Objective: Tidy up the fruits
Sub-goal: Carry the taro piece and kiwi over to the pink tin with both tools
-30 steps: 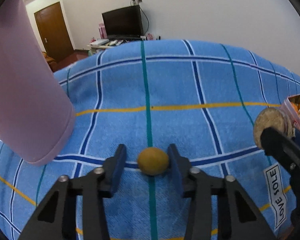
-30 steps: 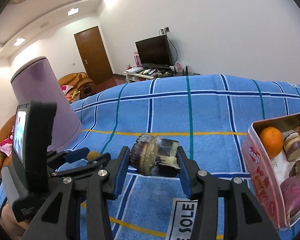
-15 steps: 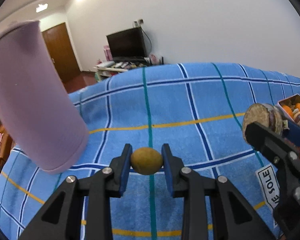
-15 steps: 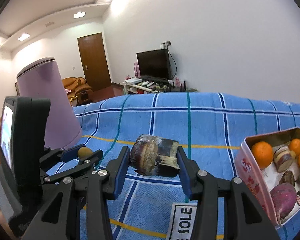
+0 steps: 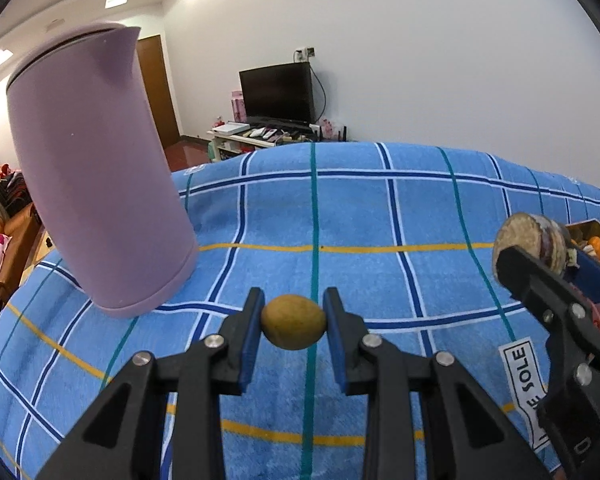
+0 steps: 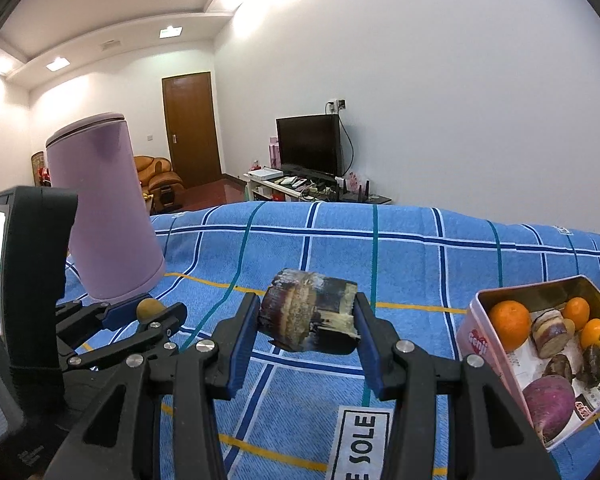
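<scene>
We have both tongs loaded: the left gripper point(image 5: 293, 322) is pinching a small yellow-brown fruit point(image 5: 293, 327) across its long ends, and the right gripper point(image 6: 307, 320) is clamped on a dark cut stalk piece point(image 6: 309, 316), pads on its two end faces; both loads hang clear above the blue checked cloth point(image 5: 340, 208). We judge the little fruit light, hard-skinned and round enough to squirt out sideways, so a grip square through its middle suits it; the stalk piece looks stiffer and heavier, its rind smooth and its cut ends rough, which gives the pads purchase. The pink tin point(image 6: 484, 354) sits to our right, near the cloth's edge, already holding oranges point(image 6: 510, 324), a purple root point(image 6: 548, 402) and more stalk pieces; free room inside seems scarce, mostly toward the back. The path across the cloth to it lies open; the tall purple jug point(image 5: 96, 184) stands to the left, just beside the left tongs; the tin's raised rim looks the thing to clear.
</scene>
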Demonstrator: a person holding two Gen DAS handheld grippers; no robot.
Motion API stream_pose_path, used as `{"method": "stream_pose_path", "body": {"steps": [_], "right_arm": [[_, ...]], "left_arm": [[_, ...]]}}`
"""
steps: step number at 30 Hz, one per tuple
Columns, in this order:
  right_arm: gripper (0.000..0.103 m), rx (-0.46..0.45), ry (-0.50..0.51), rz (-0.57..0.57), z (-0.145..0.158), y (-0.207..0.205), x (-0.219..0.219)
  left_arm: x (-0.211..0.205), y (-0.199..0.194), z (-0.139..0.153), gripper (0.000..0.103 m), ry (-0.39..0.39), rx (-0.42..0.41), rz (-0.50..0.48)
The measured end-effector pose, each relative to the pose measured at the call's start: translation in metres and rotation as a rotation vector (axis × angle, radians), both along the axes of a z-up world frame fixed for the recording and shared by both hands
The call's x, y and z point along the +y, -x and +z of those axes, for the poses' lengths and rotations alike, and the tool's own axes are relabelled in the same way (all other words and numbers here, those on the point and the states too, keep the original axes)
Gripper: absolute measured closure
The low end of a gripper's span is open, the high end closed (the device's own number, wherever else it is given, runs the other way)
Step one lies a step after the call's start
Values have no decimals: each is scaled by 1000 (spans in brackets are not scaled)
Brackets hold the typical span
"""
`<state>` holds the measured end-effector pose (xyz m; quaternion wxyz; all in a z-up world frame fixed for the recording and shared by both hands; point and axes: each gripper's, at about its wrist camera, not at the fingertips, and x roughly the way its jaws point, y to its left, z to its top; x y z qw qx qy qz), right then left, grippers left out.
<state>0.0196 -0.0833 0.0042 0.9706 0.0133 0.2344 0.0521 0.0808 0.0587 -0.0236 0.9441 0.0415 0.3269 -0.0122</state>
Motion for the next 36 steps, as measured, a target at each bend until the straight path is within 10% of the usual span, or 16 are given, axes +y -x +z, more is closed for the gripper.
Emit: {"method": "stream_pose_path", "body": {"steps": [36], "right_arm": [[55,-42,29,-13,3,31,0]], "left_arm": [[-18,43,5,71,18,-32,-2]]}}
